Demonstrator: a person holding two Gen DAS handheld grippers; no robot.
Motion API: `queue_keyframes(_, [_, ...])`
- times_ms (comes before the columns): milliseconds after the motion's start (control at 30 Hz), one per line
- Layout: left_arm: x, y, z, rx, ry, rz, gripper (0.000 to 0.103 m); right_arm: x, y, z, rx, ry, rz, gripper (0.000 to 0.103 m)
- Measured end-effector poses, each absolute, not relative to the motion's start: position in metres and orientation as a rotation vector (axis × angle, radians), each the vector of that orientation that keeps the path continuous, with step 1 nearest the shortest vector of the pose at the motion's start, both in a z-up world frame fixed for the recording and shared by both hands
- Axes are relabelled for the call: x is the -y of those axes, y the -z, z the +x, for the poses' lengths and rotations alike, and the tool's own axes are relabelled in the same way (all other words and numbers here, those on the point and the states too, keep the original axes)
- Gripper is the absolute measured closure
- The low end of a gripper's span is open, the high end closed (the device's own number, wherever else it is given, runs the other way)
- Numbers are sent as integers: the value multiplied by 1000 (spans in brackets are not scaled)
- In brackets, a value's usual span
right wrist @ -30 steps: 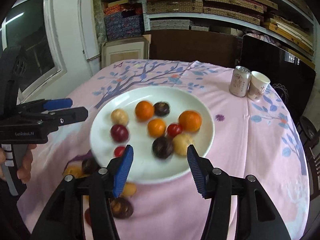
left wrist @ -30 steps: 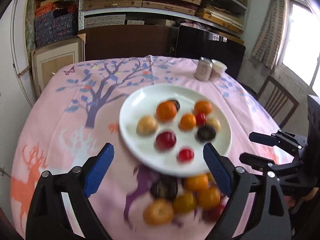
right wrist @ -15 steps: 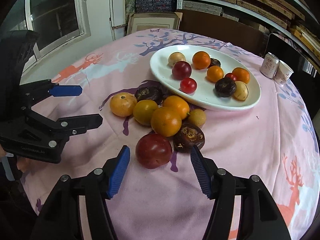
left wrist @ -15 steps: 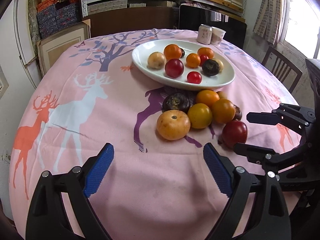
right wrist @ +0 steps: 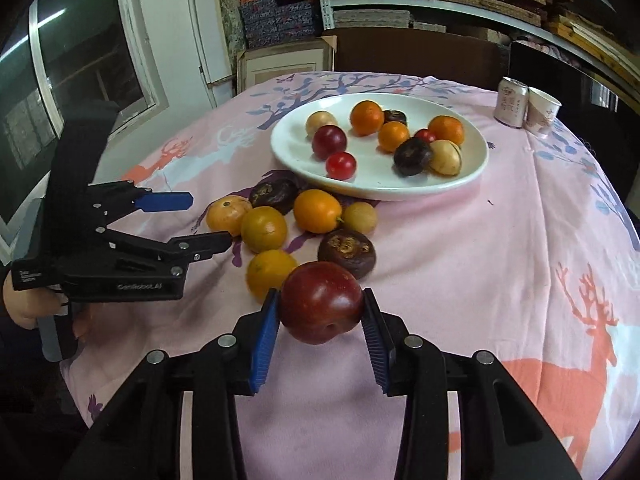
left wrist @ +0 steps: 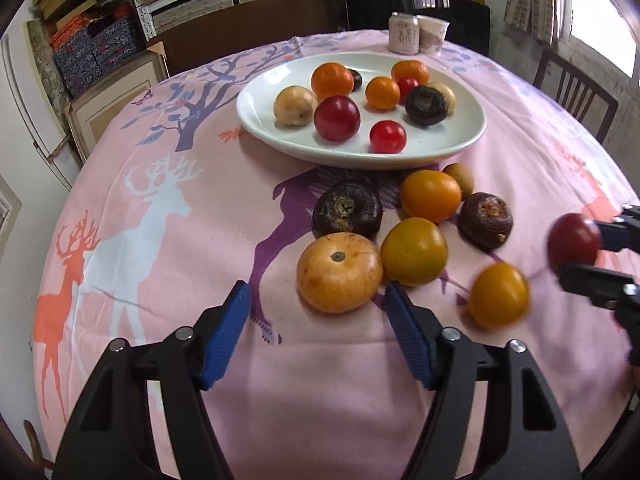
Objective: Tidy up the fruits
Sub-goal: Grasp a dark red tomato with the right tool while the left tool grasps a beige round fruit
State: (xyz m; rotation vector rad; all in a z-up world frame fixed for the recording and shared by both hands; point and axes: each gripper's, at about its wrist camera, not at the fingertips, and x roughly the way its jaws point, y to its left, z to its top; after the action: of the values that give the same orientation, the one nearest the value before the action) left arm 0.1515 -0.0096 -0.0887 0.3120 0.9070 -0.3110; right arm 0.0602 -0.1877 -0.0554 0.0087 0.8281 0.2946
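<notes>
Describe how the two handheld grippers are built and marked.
Both the left gripper and the right gripper are black linkage frames with silver rivets and ribbed blue finger pads. The left one's body carries small white lettering. No cables or sleeves show.

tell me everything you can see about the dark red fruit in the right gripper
The dark red fruit is round, smooth and glossy, plum-like, with a small dimple on its underside. The right gripper is shut on it, blue ribbed pads pressing both sides. It sits nearest the camera, in front of the loose fruit; whether it touches the pink tablecloth is unclear.

A pink tablecloth (right wrist: 500,260) bears a white plate (right wrist: 472,168), loose fruits (right wrist: 318,211), a can (right wrist: 510,103) and a cup (right wrist: 542,112).
</notes>
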Motion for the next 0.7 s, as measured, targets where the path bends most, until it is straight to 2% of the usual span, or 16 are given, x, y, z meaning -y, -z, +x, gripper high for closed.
queue_keyframes(67, [11,93,157,-917,315,314,37,192,51,53,-814,-300,18,62])
queue_keyframes(100, [11,93,158,-916,323,306,41,194,49,50,-808,-307,21,62])
queue_keyframes(167, [14,93,162,-914,352,292,58,193,47,45,-799,-317,21,62])
queue_keyframes(200, [17,92,162,-911,348,299,61,193,47,45,-799,-322,19,62])
queue_keyframes(433, [6,84,146,-895,348,277,61,195,46,45,-796,-322,25,62])
queue_keyframes(700, [-10,19,116,-758,407,188,61,203,28,58,-758,-312,30,62])
